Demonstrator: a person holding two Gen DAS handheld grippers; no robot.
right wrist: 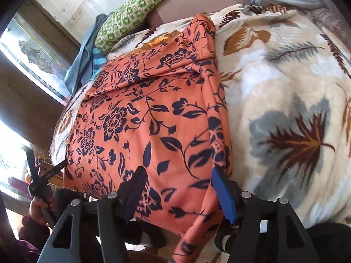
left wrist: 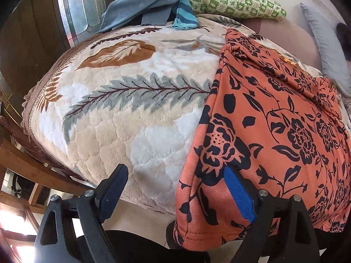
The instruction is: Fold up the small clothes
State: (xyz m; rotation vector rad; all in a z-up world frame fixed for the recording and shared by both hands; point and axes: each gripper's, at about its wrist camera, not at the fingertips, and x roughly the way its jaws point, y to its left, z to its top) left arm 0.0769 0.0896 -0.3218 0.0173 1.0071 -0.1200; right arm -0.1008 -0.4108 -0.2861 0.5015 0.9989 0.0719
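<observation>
An orange garment with a dark navy flower print [left wrist: 274,131] lies spread on a plush leaf-patterned blanket [left wrist: 122,109], its near edge hanging over the bed's front. My left gripper [left wrist: 175,188] is open at the garment's left near corner; the blue-padded fingertip [left wrist: 239,195] lies against the cloth and the other is over the blanket. In the right wrist view the garment [right wrist: 142,120] fills the middle. My right gripper [right wrist: 177,188] is open with both fingers astride its near right edge. The left gripper [right wrist: 43,175] shows at the garment's left corner.
A pile of blue-grey clothes [left wrist: 142,6] and a striped blue piece [left wrist: 185,15] lie at the bed's far side by a green checked pillow [left wrist: 237,2]. A grey pillow [left wrist: 326,50] lies at the right. A wooden chair [left wrist: 19,153] stands left of the bed.
</observation>
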